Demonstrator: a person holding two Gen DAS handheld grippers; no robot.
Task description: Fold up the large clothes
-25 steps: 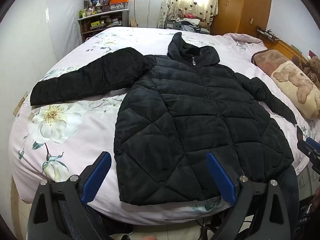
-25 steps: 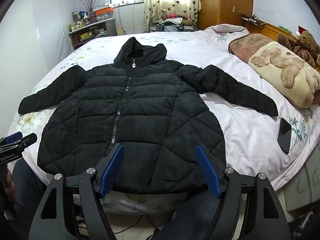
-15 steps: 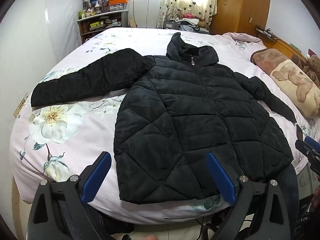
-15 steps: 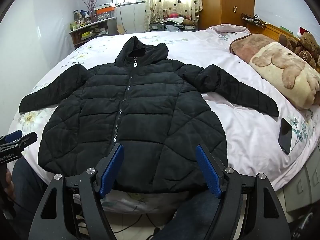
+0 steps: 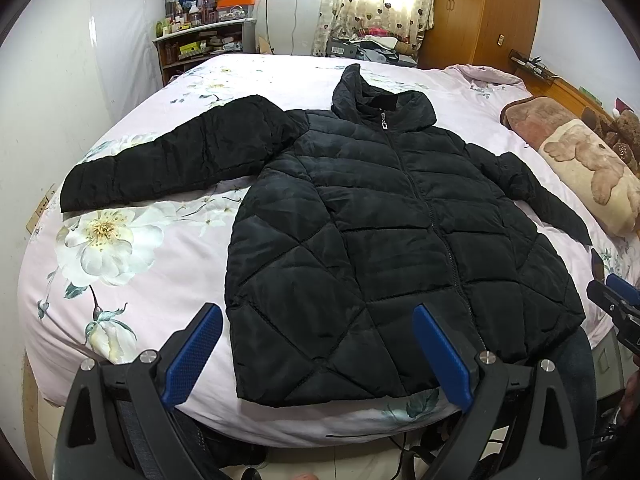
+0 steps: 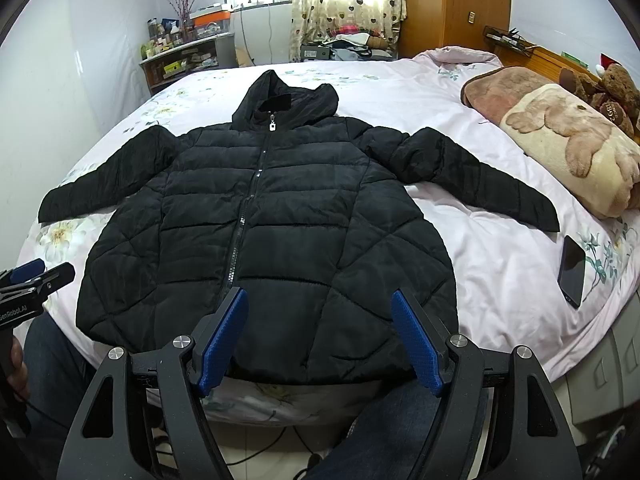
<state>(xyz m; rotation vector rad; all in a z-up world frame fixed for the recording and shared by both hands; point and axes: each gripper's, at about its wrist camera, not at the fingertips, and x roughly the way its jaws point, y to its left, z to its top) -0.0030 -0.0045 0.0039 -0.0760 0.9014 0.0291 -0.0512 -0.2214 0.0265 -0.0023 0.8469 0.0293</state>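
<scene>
The black puffer jacket point(image 6: 264, 216) lies flat, zipped and sleeves spread on the floral bed point(image 6: 492, 248), unchanged over the last moment, and both the left tongs point(image 5: 318, 354) and right tongs point(image 6: 320, 338) still hover wide and empty over its hem, so no fold has begun.

A jacket point(image 6: 272, 224) lies flat, front up, across the near half of a bed point(image 6: 496, 248), hood toward the far side, sleeves spread left and right, hem at the near edge. A phone point(image 6: 573, 270) rests on the sheet right of the jacket, near the right sleeve's cuff. A folded blanket point(image 6: 560, 140) lies further right, a teddy bear point(image 6: 616, 92) behind it. A cluttered shelf point(image 6: 180, 60) stands beyond the bed's far left corner, a wardrobe point(image 6: 452, 4) at far right.
</scene>
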